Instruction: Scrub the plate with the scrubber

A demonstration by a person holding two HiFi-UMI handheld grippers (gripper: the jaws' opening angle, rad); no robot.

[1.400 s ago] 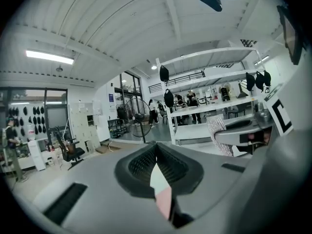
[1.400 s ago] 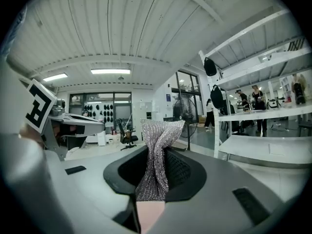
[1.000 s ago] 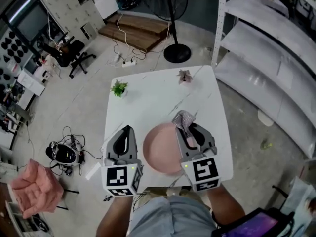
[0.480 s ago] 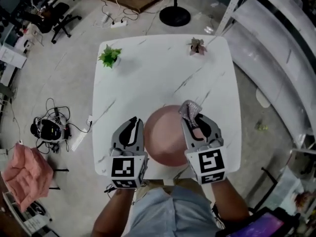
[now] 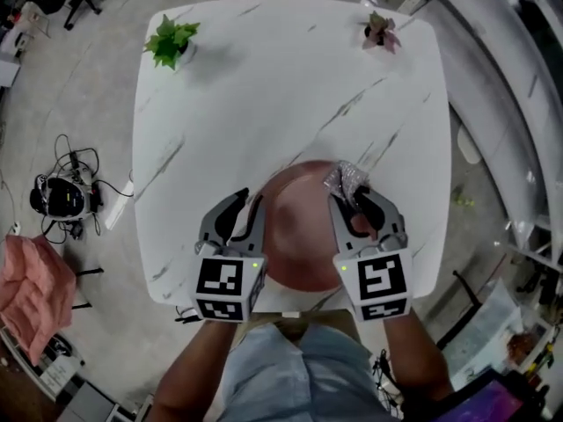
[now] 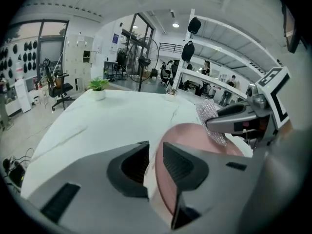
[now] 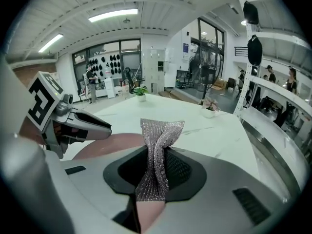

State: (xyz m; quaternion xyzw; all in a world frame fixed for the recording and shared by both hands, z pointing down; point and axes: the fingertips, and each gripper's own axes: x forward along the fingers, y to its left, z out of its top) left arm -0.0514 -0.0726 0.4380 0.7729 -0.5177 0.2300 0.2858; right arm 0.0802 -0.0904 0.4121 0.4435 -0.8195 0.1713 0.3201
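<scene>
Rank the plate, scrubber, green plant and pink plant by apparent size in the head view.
1. plate
2. green plant and scrubber: too alike to rank
3. pink plant, slightly smaller

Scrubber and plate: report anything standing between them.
Nothing visible does. The right gripper is shut on the scrubber, which hangs at the far right rim of the plate. The left gripper clamps the plate's left rim, off to the side of that spot.
</scene>
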